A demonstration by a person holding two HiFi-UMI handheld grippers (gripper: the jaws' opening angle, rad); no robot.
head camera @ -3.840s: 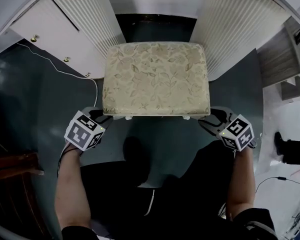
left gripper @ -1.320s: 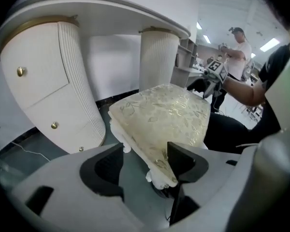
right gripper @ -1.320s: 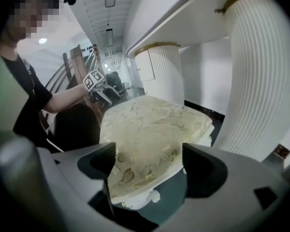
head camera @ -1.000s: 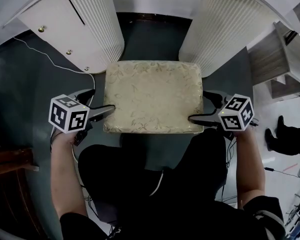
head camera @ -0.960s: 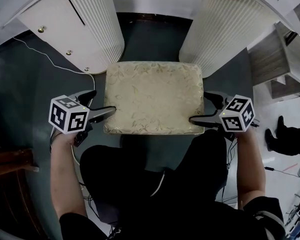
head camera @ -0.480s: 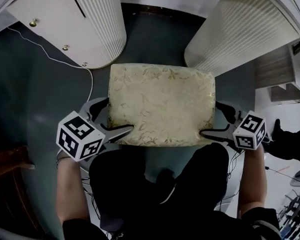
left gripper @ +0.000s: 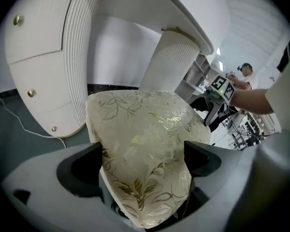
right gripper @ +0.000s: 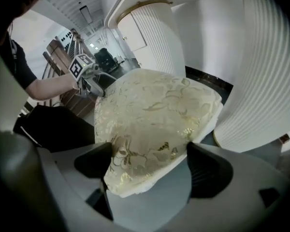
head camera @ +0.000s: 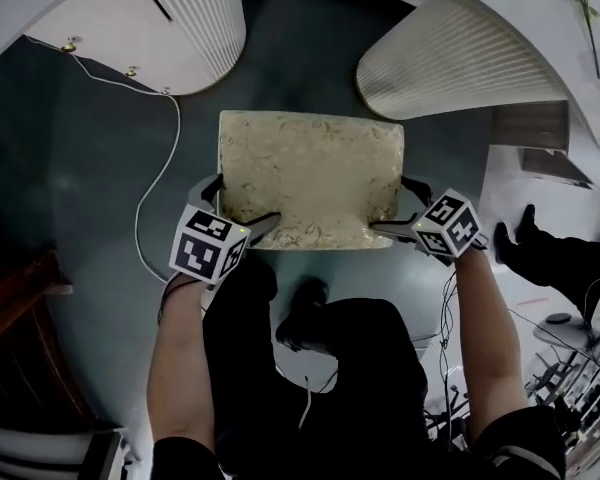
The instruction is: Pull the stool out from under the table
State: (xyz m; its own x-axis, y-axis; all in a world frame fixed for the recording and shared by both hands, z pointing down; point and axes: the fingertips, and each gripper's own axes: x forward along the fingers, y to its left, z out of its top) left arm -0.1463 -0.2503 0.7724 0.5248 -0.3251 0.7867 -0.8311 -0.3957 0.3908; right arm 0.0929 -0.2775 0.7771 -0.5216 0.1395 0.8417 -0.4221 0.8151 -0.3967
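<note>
Jaws of left gripper (left gripper: 142, 149) stand wide round the near-left corner of the stool (head camera: 310, 173), both pads against the leaf-print cushion. Right gripper (right gripper: 147, 161) does the same at the near-right corner: one pad on the cushion face, the other at its white lower edge, a slice of floor showing beneath. Both are clamped on the cushion. How deep each corner reaches into the jaws is hidden by the fabric. The stool's legs are hidden under the cushion in the head view.

Left pedestal (head camera: 195, 18) has closed drawer fronts with brass knobs (head camera: 69, 46); their contents are not visible. Right pedestal (head camera: 450, 63) is fluted white, cut off by the tabletop edge above.

The stool stands on the dark floor (head camera: 80, 168), in front of the gap between the pedestals and apart from both, near edge just ahead of the person's dark trousers (head camera: 320, 368). A white cable (head camera: 155, 188) trails left of it. Another person's dark shoe (head camera: 528, 238) shows at far right, partly cut off.
</note>
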